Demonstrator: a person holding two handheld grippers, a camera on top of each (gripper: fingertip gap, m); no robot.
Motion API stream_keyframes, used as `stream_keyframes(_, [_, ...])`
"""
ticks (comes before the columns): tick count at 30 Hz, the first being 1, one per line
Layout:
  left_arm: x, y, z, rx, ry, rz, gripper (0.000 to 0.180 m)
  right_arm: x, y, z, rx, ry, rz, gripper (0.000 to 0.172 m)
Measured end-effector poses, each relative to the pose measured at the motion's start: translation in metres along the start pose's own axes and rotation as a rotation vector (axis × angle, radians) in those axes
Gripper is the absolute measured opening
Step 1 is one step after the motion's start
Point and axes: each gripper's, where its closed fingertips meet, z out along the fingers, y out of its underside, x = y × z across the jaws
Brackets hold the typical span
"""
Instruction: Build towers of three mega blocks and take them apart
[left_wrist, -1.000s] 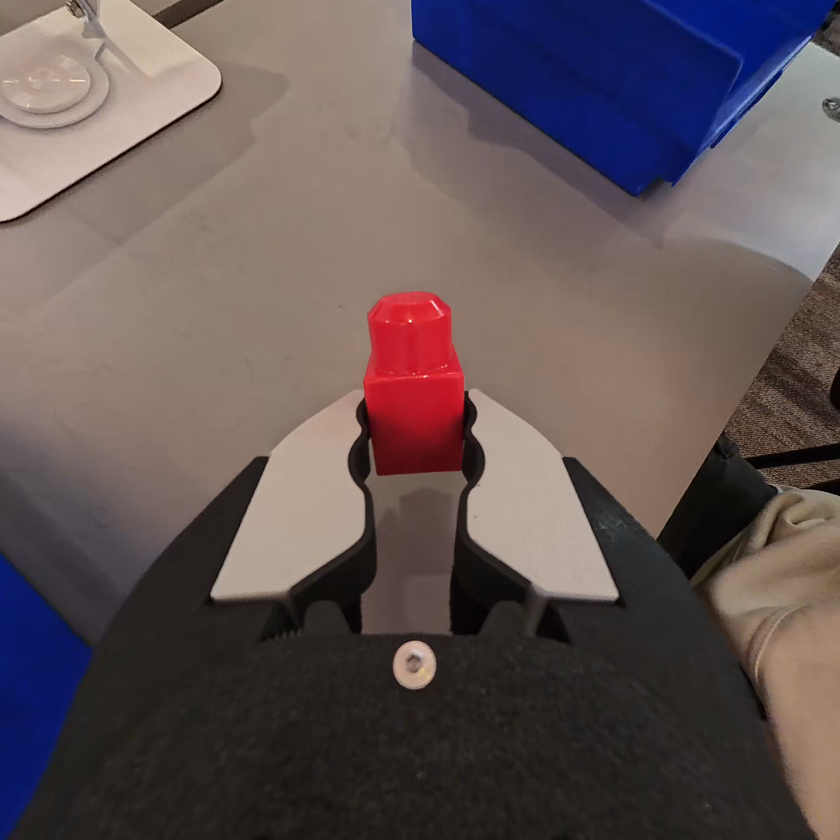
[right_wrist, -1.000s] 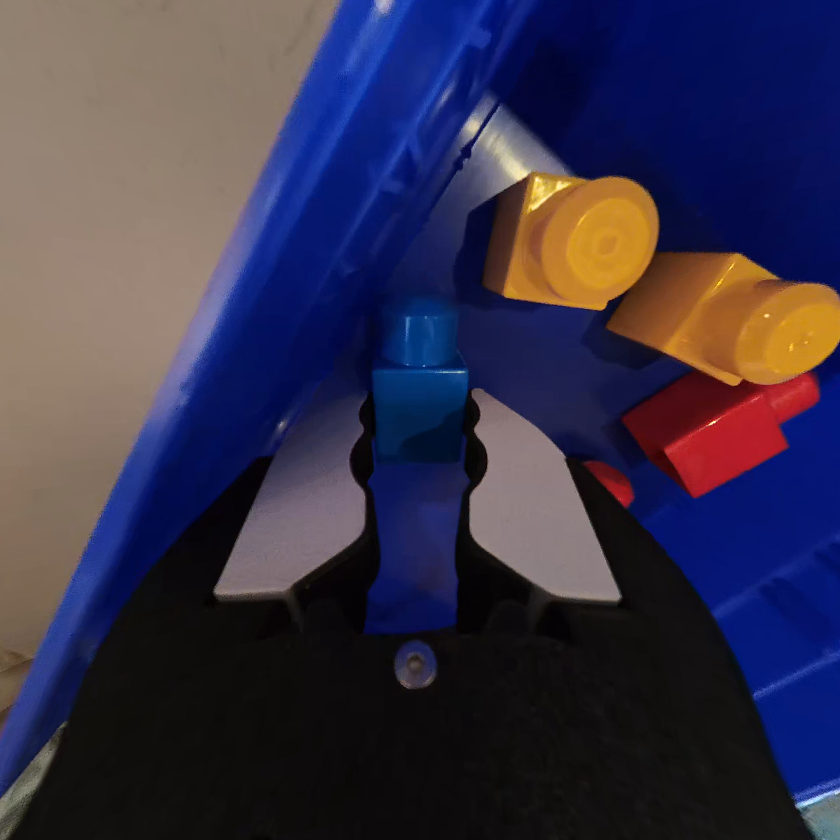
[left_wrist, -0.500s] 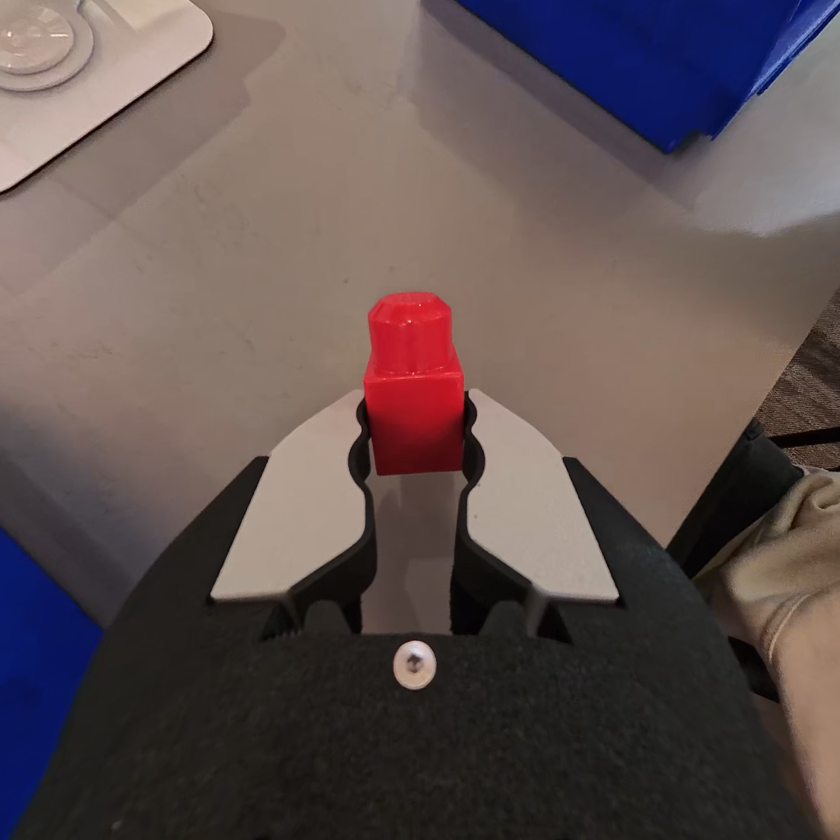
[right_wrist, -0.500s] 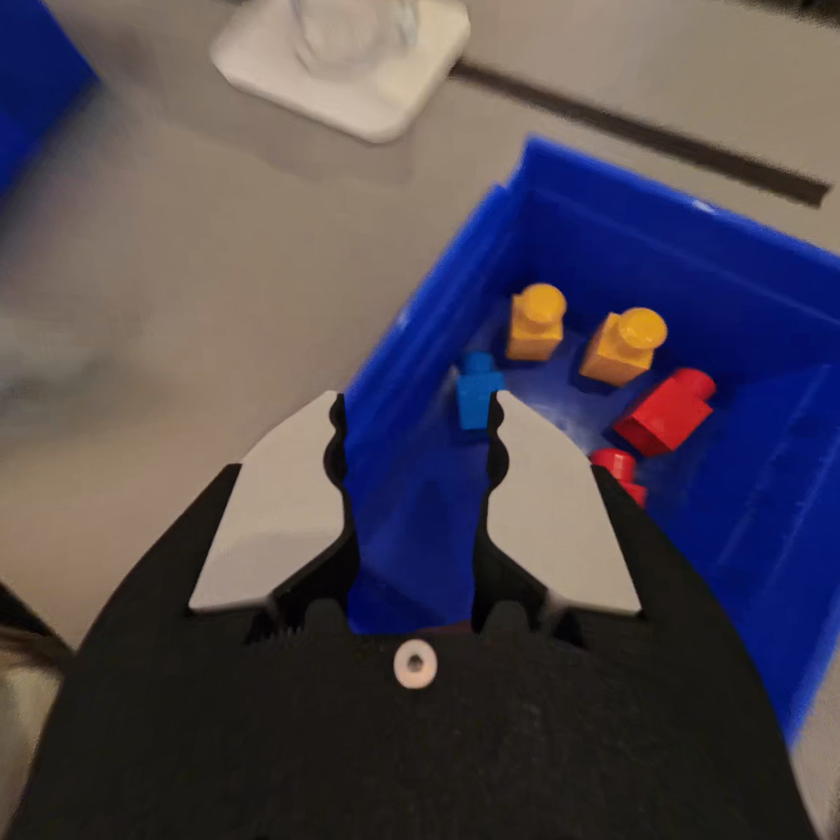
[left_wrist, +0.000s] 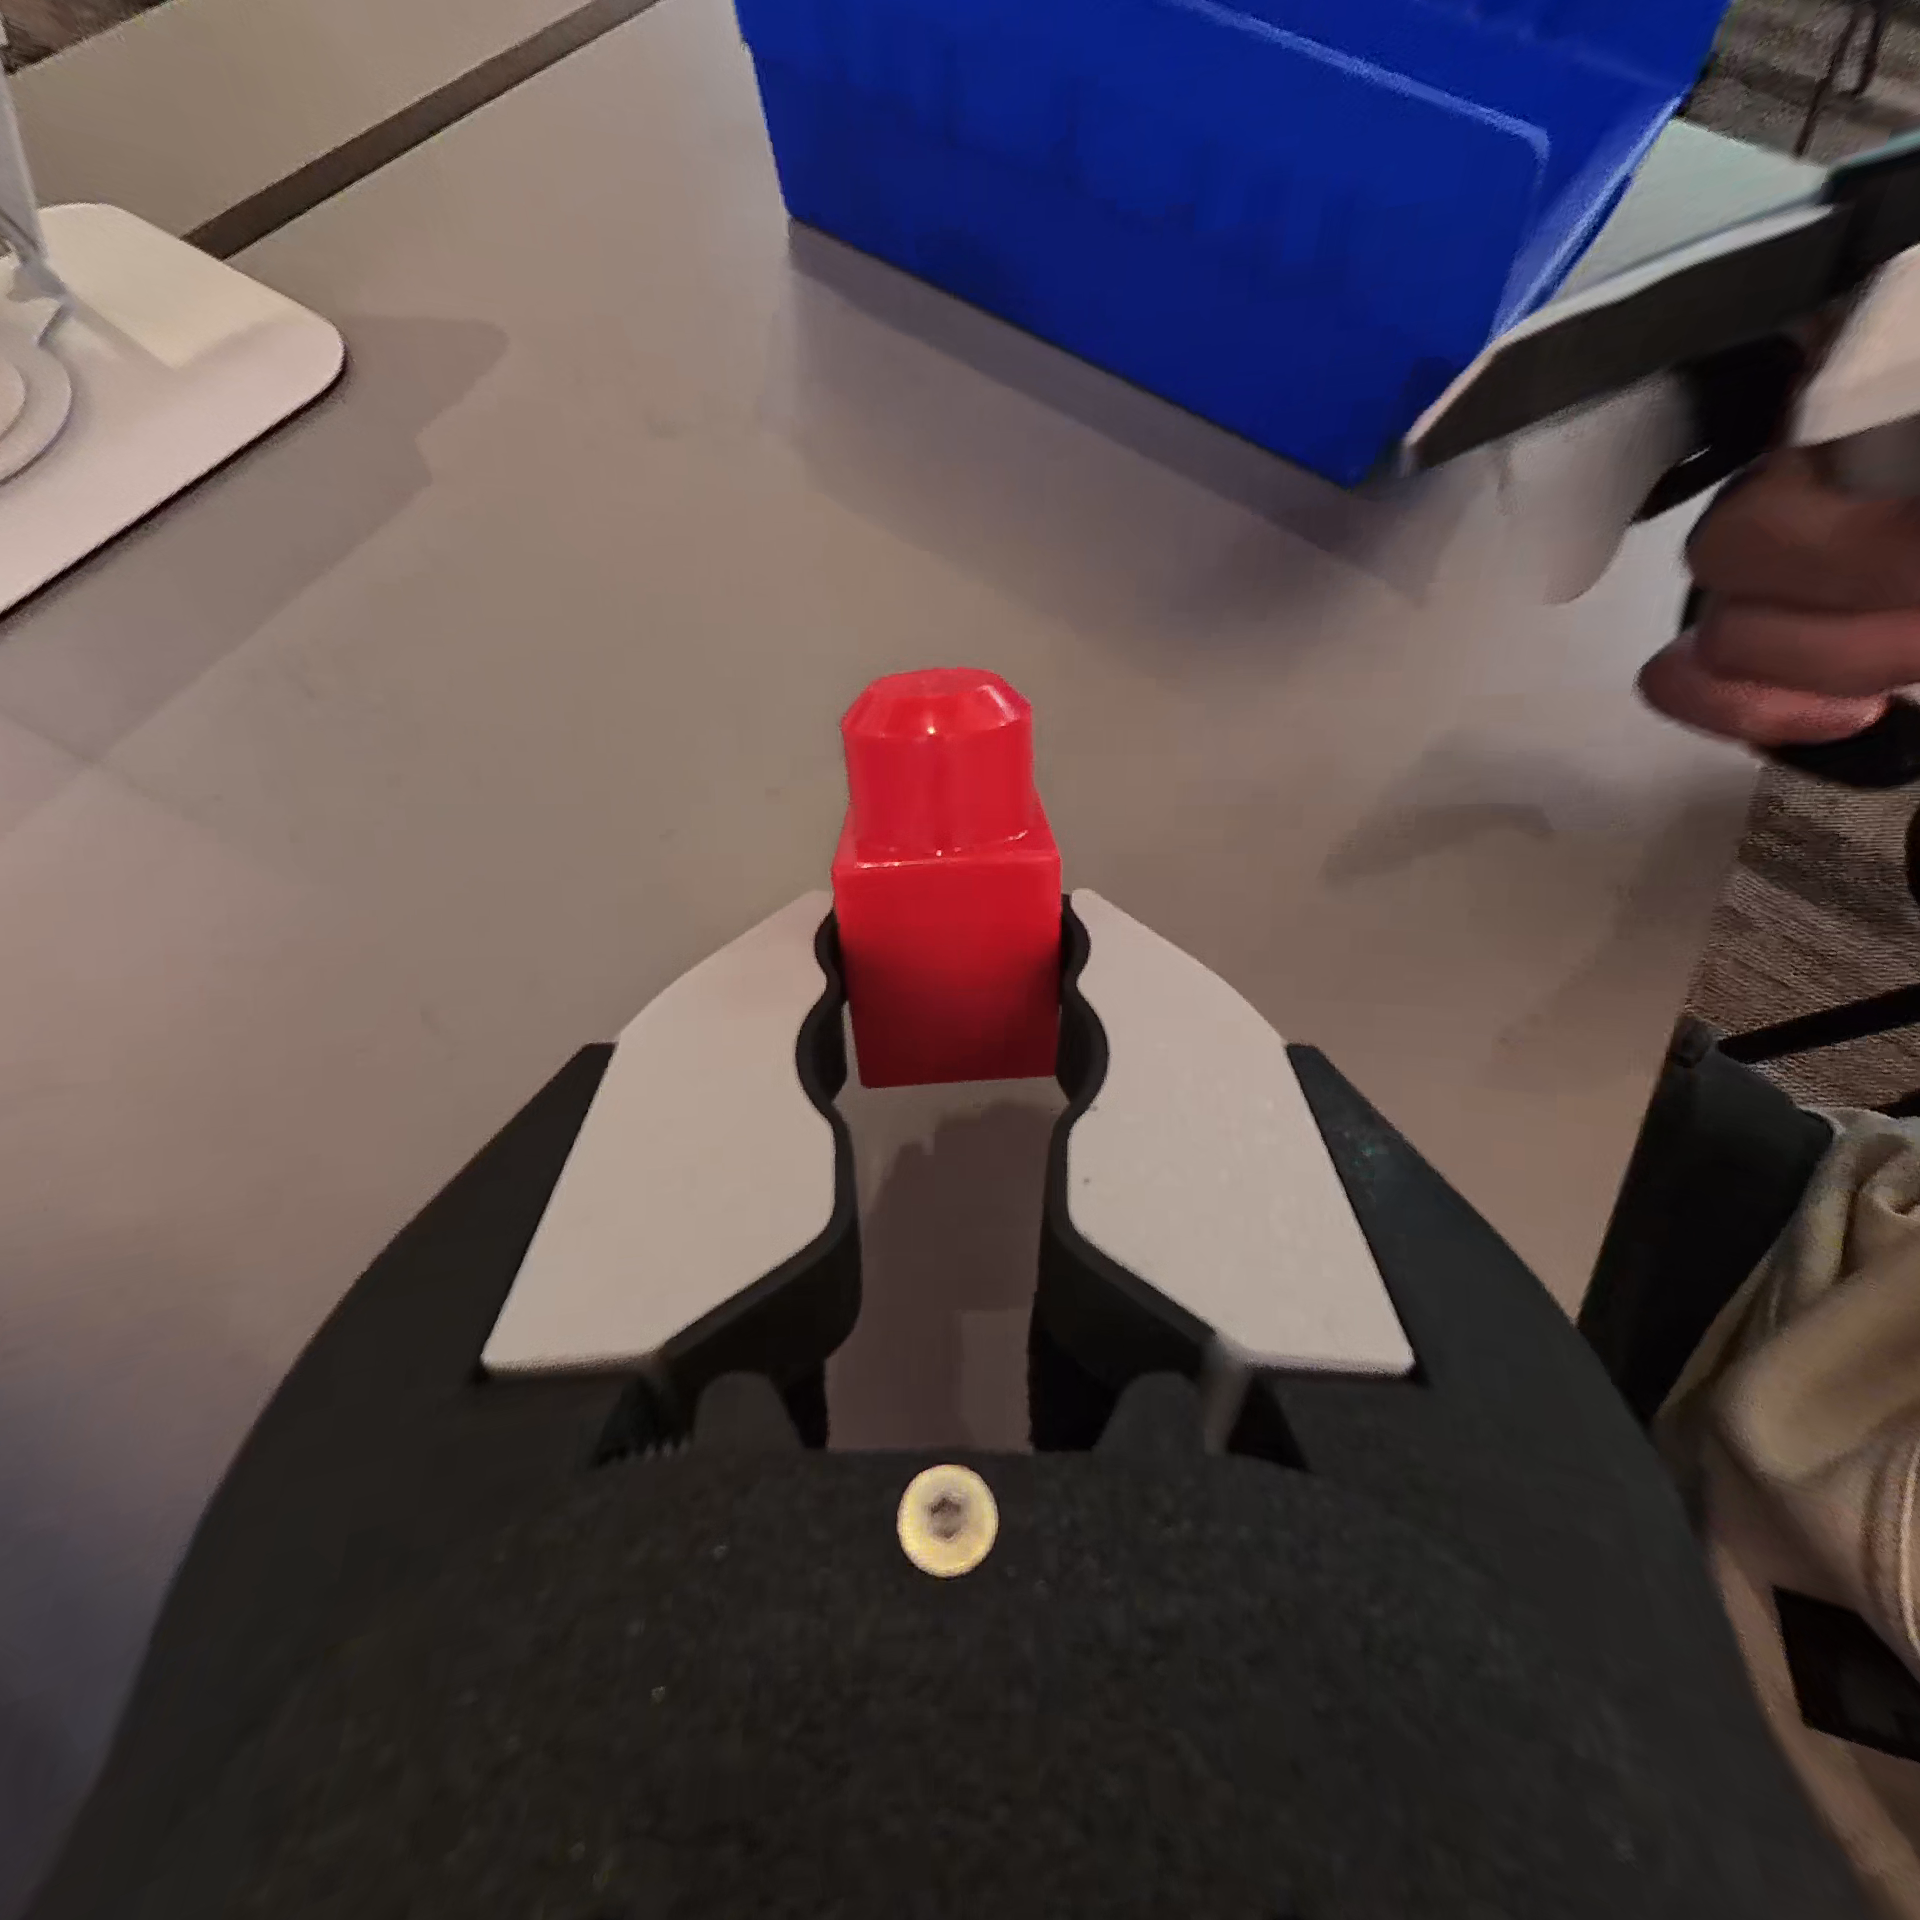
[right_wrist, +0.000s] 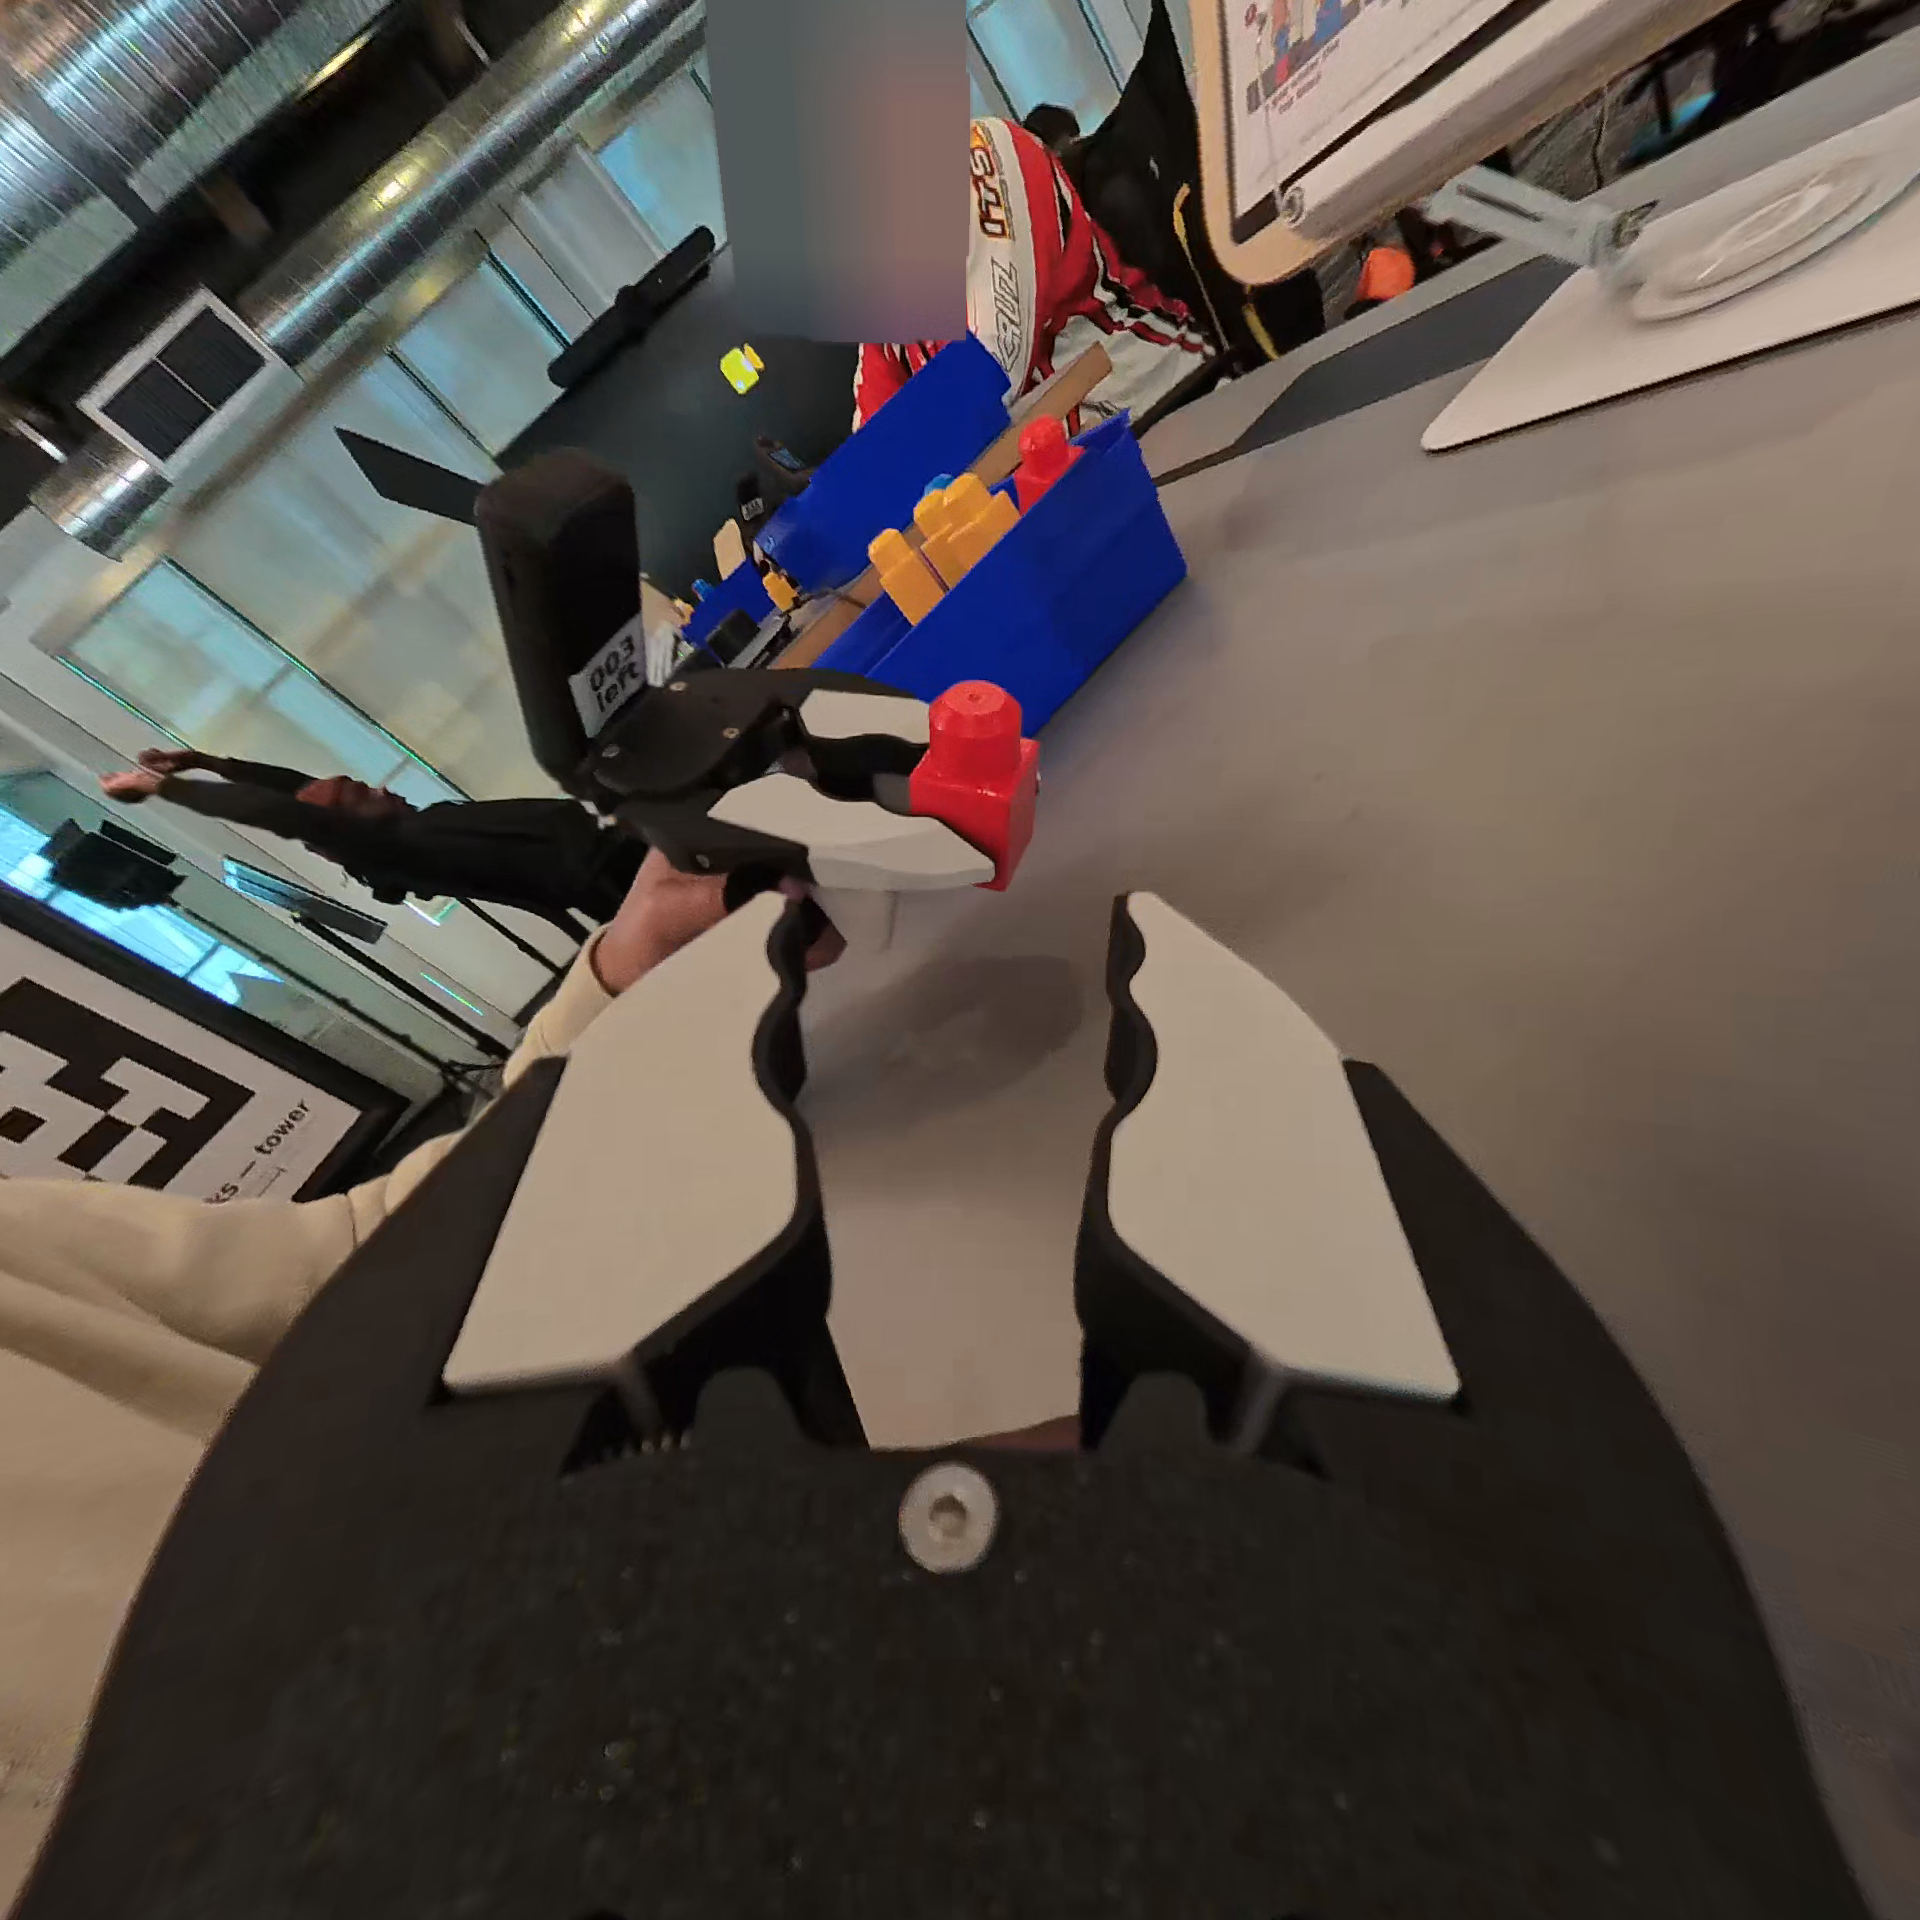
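One glossy red plastic single-stud mega block is sitting clamped between the left gripper's pads, stud up, hanging just above the smooth grey table. The right gripper is hovering nearby with its fingers spread apart and nothing between them.

Biggest risk I'm seeing: the pads are only pinching the block's lower body, so a bump from the right one could be twisting it loose, and it would be rolling off toward the table's near edge. There's plenty of open tabletop in the middle though, with the blue plastic bin and the white flat stand base crowding the far side.
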Motion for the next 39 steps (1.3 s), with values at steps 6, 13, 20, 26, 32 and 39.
stream_keyframes(6, [0.045,-0.029,-0.026,0.176,0.394,-0.116,0.037,-0.03,-0.01,0.049,0.052,-0.202,-0.141,0.049])
stream_keyframes(13, [0.06,-0.046,-0.056,0.308,0.664,-0.189,0.036,-0.064,-0.016,0.084,-0.06,-0.458,-0.136,0.052])
stream_keyframes(20, [0.058,-0.046,-0.058,0.313,0.672,-0.183,0.036,-0.075,-0.023,0.094,-0.037,-0.562,-0.084,0.029])
stream_keyframes(26, [0.064,-0.045,-0.055,0.303,0.676,-0.183,0.036,-0.076,-0.02,0.091,-0.069,-0.565,-0.102,0.028])
stream_keyframes(32, [0.06,-0.054,-0.061,0.339,0.631,-0.196,0.071,-0.064,-0.047,0.069,-0.023,-0.453,-0.174,0.029])
stream_keyframes(39, [0.039,-0.048,-0.071,0.281,0.382,-0.087,0.08,0.032,-0.148,-0.04,-0.064,0.253,-0.486,0.029])
